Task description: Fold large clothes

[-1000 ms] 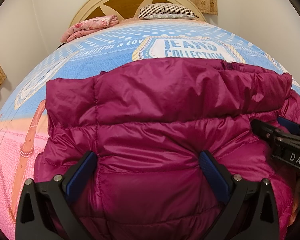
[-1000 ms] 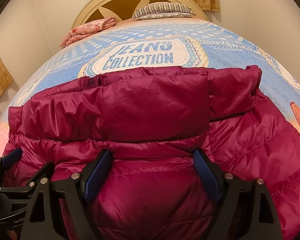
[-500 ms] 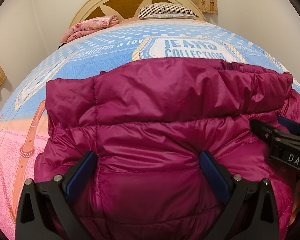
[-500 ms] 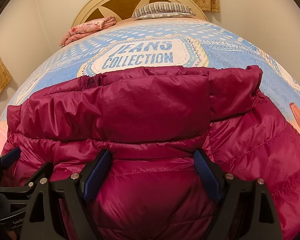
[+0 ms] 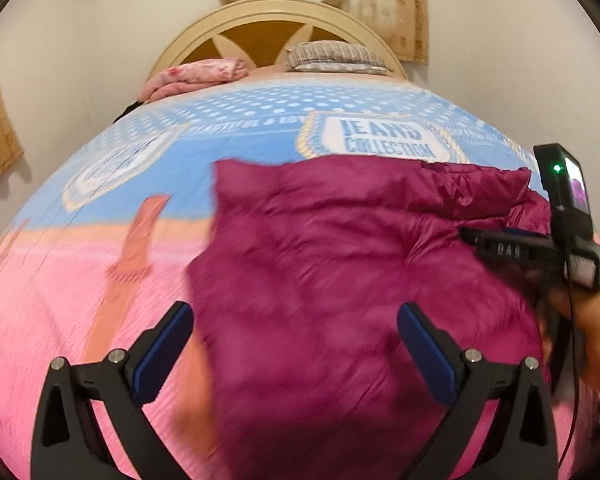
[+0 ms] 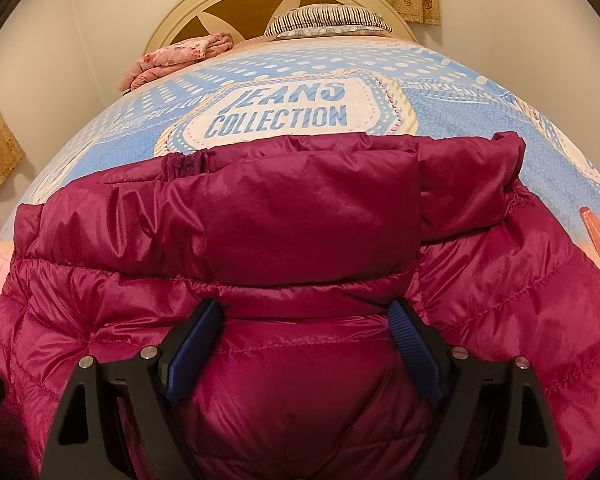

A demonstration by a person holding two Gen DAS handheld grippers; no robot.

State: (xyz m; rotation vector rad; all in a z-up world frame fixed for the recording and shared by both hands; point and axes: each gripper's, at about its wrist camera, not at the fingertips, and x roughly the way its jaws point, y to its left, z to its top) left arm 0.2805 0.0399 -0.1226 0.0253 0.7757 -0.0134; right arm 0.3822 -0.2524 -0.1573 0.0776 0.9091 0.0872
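A magenta puffer jacket [image 5: 340,264] lies folded on the bed, its collar toward the headboard; it fills the right wrist view [image 6: 300,240]. My left gripper [image 5: 296,344] is open, raised above the jacket's near left part, and holds nothing. My right gripper [image 6: 300,340] is open, its blue pads [image 6: 194,344] pressed down against the jacket with puffed fabric bulging between them. The right gripper also shows at the right edge of the left wrist view [image 5: 532,248].
The bed cover [image 5: 100,248] is pink near me and blue farther off, with a "JEANS COLLECTION" print [image 6: 284,112]. A pink folded blanket [image 5: 196,78] and a striped pillow [image 5: 336,54] lie by the wooden headboard [image 6: 240,12]. Walls and curtains stand behind.
My left gripper has lifted off the jacket and pulled back to the left; its view is now blurred. The right gripper has stayed pressed on the jacket.
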